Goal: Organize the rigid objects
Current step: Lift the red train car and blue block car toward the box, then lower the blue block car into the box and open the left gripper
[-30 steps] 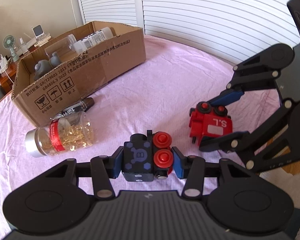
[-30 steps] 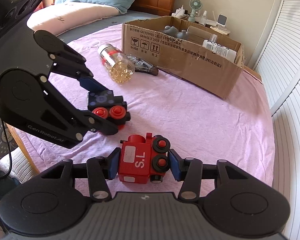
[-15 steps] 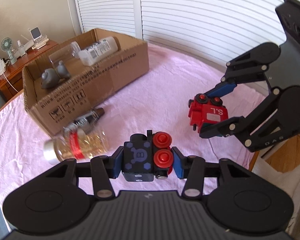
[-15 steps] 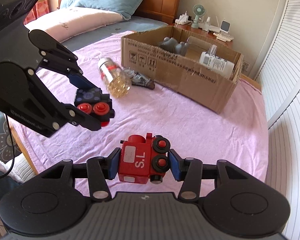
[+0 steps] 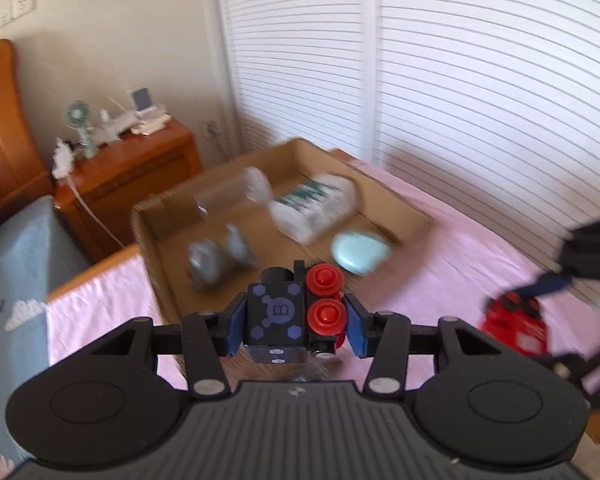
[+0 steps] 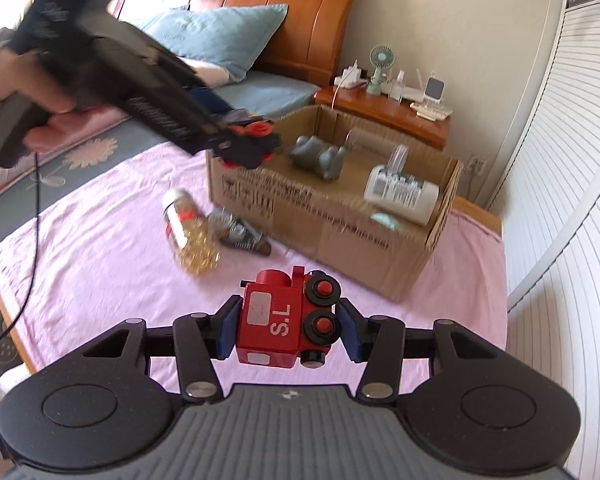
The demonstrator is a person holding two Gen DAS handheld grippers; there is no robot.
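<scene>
Two toy trains mid-carry: left tongs (image 5: 296, 322) pinching the black train (image 5: 278, 320) right at the cardboard box (image 6: 444, 220) rim, right tongs (image 6: 288, 326) pinching the red train (image 6: 276, 324) above the bed's pink sheet (image 6: 100, 264). Next up, I'd guess: lower into the box, let go.

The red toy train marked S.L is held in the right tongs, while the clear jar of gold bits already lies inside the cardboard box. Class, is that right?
Not quite. The red toy train is indeed held in the right tongs, but the clear jar of gold bits lies on the pink cloth outside the cardboard box, in front of it. The right wrist view shows this.
</scene>
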